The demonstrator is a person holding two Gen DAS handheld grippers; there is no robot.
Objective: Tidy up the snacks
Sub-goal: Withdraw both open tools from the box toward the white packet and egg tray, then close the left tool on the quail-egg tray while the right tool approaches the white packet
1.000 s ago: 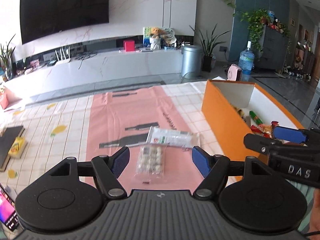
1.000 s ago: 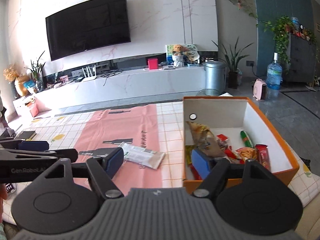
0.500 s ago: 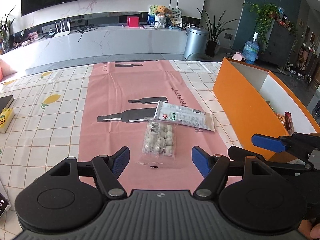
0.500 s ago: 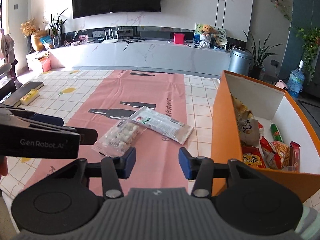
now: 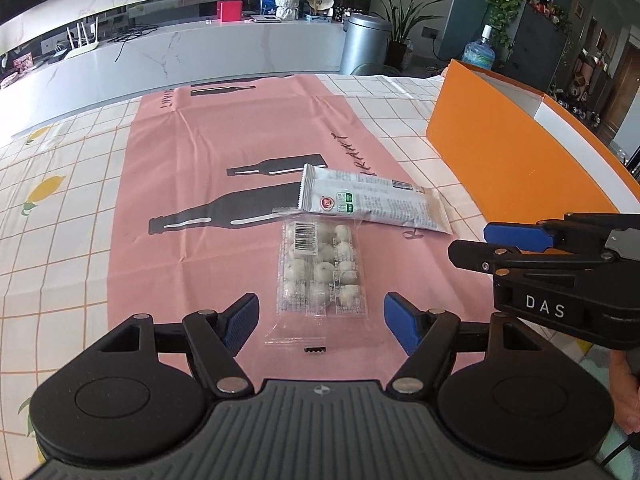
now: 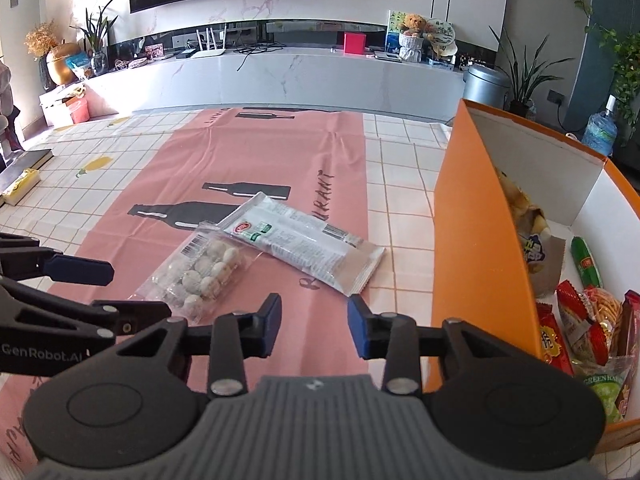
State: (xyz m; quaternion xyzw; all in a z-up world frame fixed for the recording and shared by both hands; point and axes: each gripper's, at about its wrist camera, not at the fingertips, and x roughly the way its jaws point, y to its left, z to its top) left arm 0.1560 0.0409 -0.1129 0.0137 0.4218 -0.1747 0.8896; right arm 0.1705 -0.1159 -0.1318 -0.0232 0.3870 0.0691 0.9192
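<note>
A clear pack of white round sweets [image 5: 320,272] lies on the pink cloth, partly under the end of a long white snack packet [image 5: 372,200]. My left gripper [image 5: 320,320] is open and empty, its fingers either side of the near end of the clear pack, just above it. My right gripper [image 6: 314,330] is open and empty, low over the cloth, near the white packet [image 6: 304,246] and the clear pack [image 6: 200,272]. The orange box [image 6: 476,240] at the right holds several snacks.
The pink bottle-print cloth [image 5: 180,152] lies over a checked tablecloth [image 5: 60,220]. The orange box wall [image 5: 500,160] stands right of the packets. The right gripper shows at the right of the left wrist view [image 5: 520,244]. A book and yellow item [image 6: 20,184] lie far left.
Both grippers have tilted down and come lower and closer to the two packets. The right gripper has swung left, away from the box. Both jaws stay open.
</note>
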